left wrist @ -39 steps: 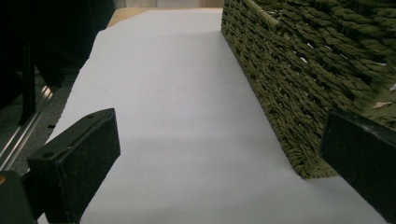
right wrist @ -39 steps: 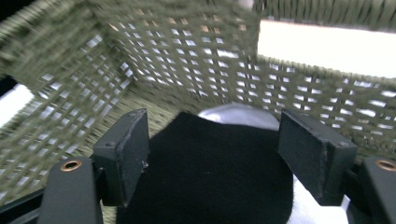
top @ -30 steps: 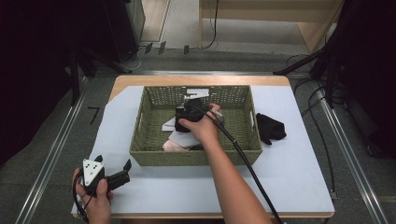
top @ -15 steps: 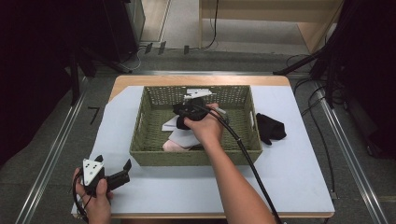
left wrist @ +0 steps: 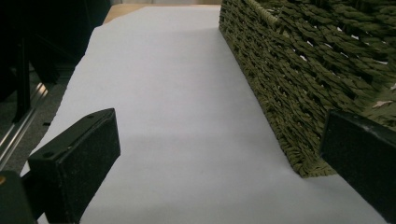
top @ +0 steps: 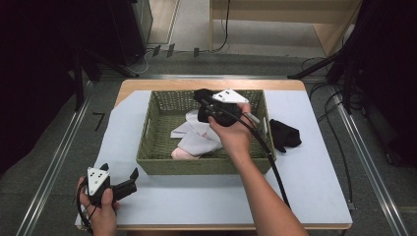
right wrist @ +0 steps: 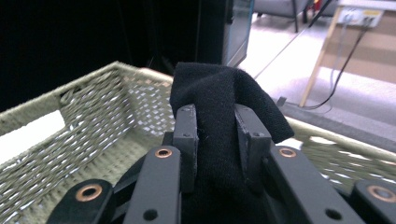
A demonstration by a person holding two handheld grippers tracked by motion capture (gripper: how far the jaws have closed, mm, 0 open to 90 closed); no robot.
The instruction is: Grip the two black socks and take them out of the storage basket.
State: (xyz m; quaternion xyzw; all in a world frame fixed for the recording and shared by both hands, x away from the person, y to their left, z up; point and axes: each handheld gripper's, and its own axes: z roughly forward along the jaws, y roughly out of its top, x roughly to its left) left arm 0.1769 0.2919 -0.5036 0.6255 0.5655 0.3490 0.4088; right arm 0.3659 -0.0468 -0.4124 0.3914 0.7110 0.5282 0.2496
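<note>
Your left gripper rests on white paper, jaws wide, w/ nothing between. Woven olive basket holds pale folded cloths. Your right gripper pinches soft black knit sock above basket, fabric bunched btwn jaws.

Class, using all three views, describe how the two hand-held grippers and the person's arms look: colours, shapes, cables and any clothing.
Both tools are black. The left gripper and the right gripper each carry a pale grey three-cornered plate on top and trail a black cable. The left gripper's fingers are blocky, matt black pads. The right gripper's linkage bars show copper-coloured rivets. Both forearms are bare, with no sleeves showing.
</note>
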